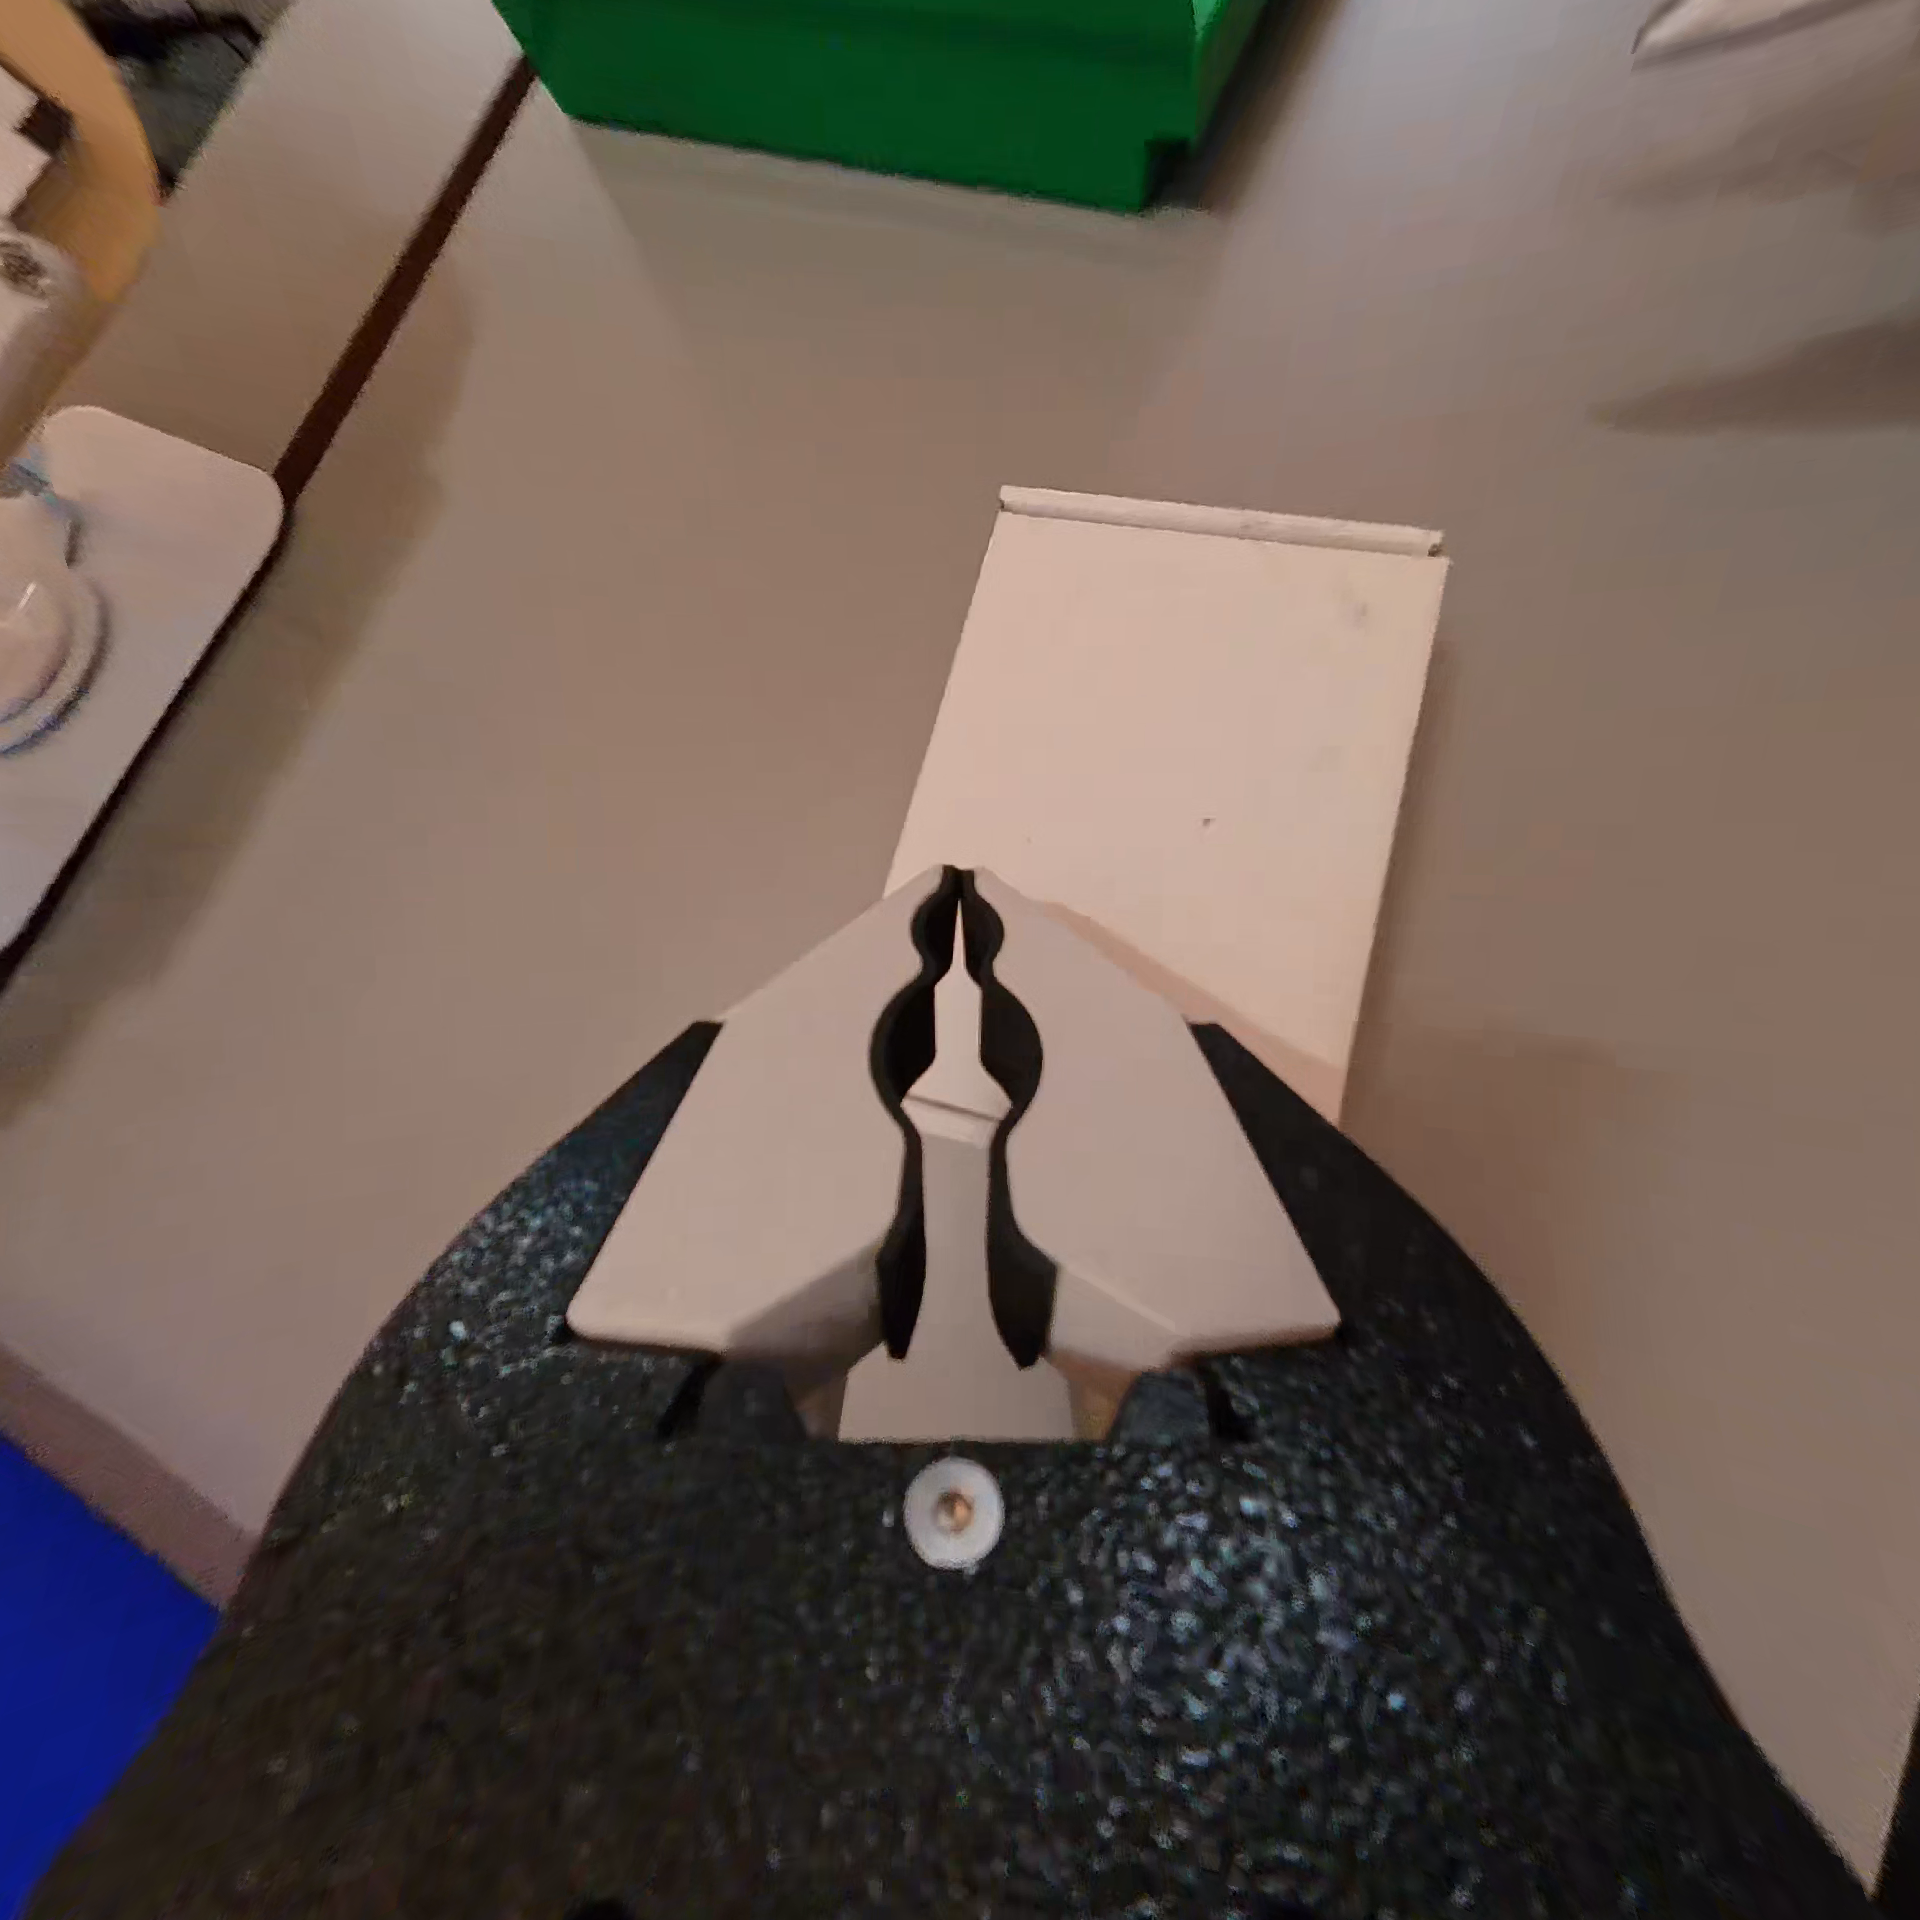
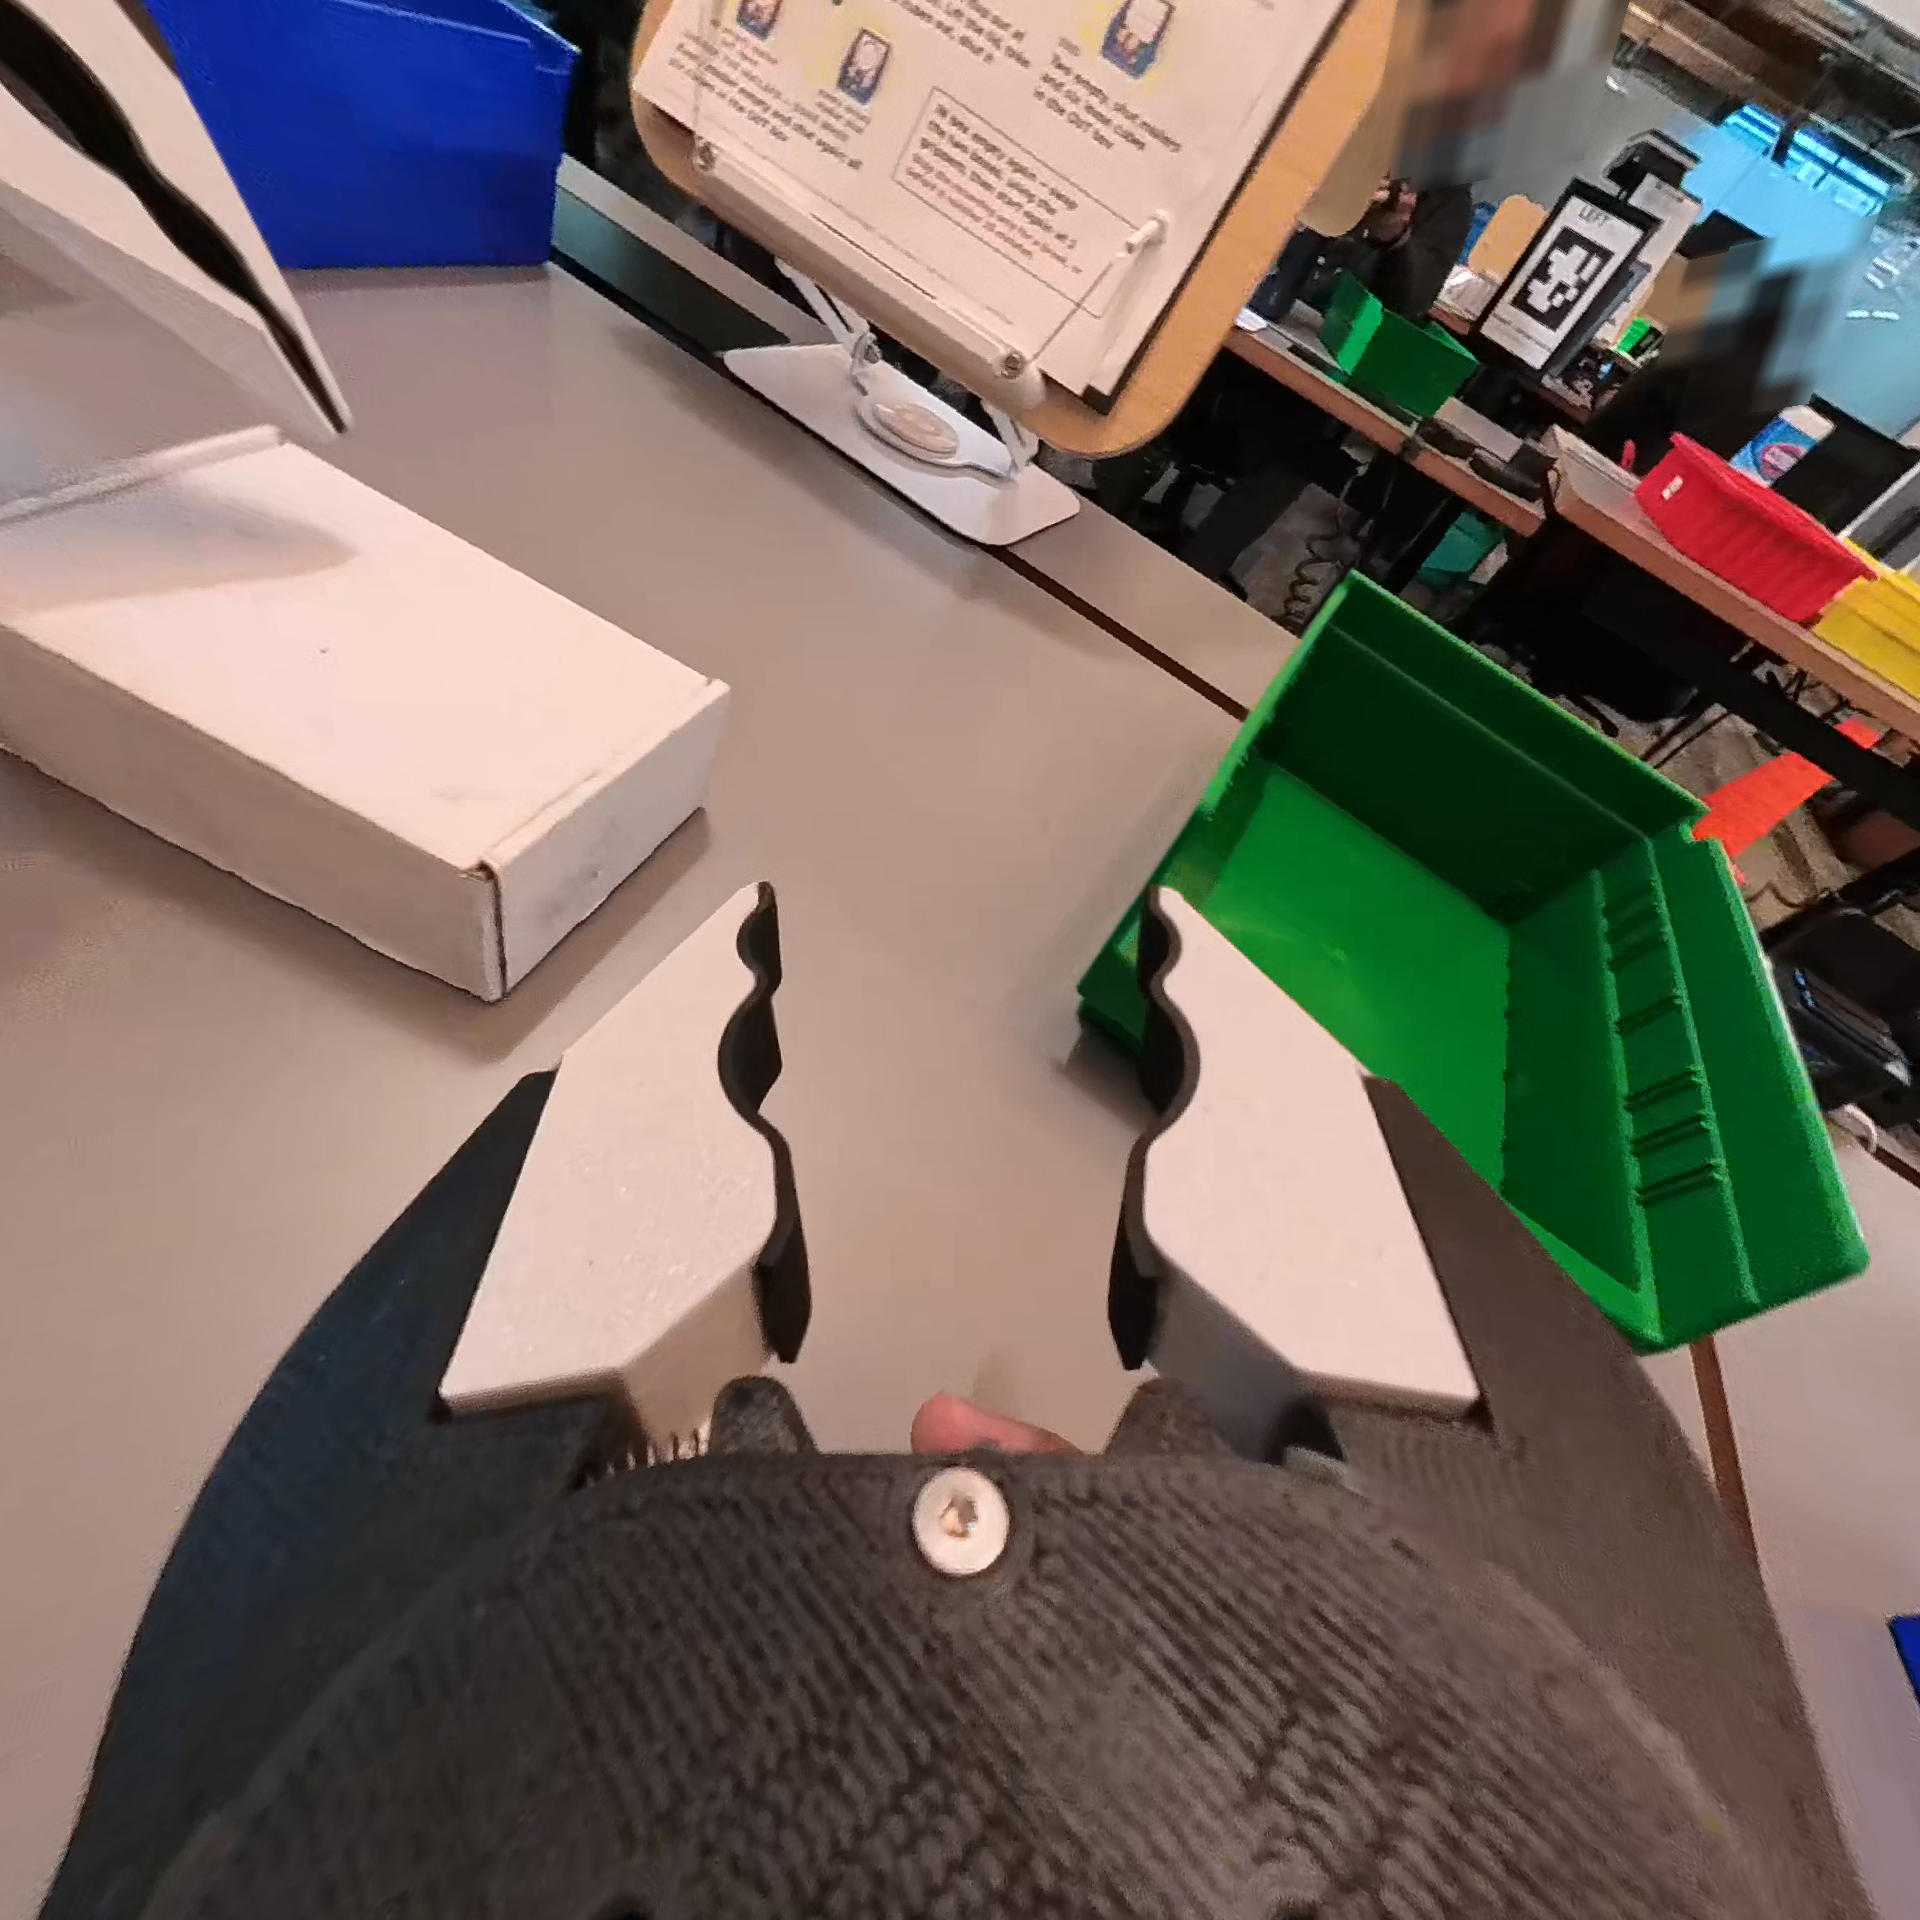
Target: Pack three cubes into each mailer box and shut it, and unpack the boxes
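My right claw [image 2: 956, 914] hangs above the grey bench [image 2: 914, 644] with its jaws spread wide, nothing between them but bare bench. Ahead to the left lies a white mailer box [image 2: 343, 707], closed and flat on the bench; my left claw [image 2: 322, 410] points down at its far end, fingers pressed together. To my right an empty green bin [image 2: 1455, 966] sits just beside my right finger. Farther back stand a blue bin [image 2: 384, 135] and a document stand [image 2: 966, 166] bearing a printed sheet.

White cardboard mailer box [image 2: 343, 717] — lid shut — lies flat on the grey table [image 2: 935, 727].
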